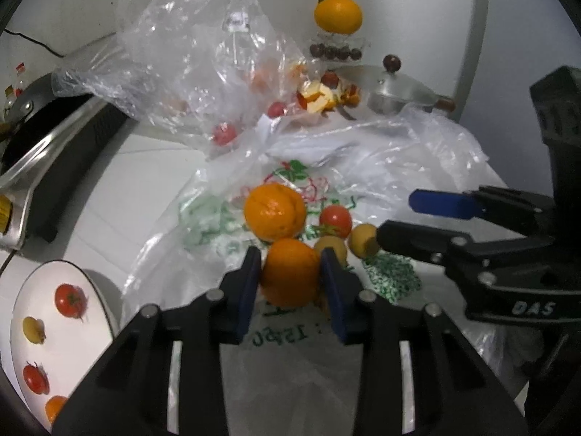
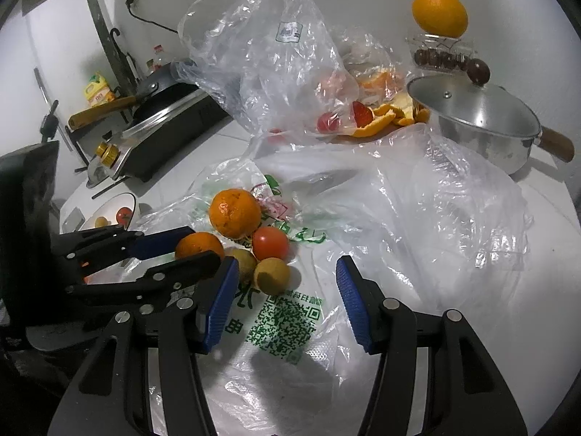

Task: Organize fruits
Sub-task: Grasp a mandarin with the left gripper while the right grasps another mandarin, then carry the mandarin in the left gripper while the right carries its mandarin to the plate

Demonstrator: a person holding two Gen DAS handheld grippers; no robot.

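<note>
Round orange mandarin (image 1: 288, 272) sits between the blue pads of the left gripper (image 1: 290, 276), both pads pressed against its sides; it rests on a white plastic bag printed in green (image 1: 232, 239). Just beyond it: a larger wrinkled orange (image 1: 274, 211), a red tomato (image 1: 336, 219) and two small yellow fruits (image 1: 363, 239), clustered and touching. Right gripper (image 2: 287, 301) hovers over the same bag to the right of the cluster, jaws apart, nothing between them; the nearest yellow fruit lies just ahead of its left pad. White plate (image 1: 72, 348) at the left gripper's near left carries tomatoes, a yellow fruit and an orange piece.
</note>
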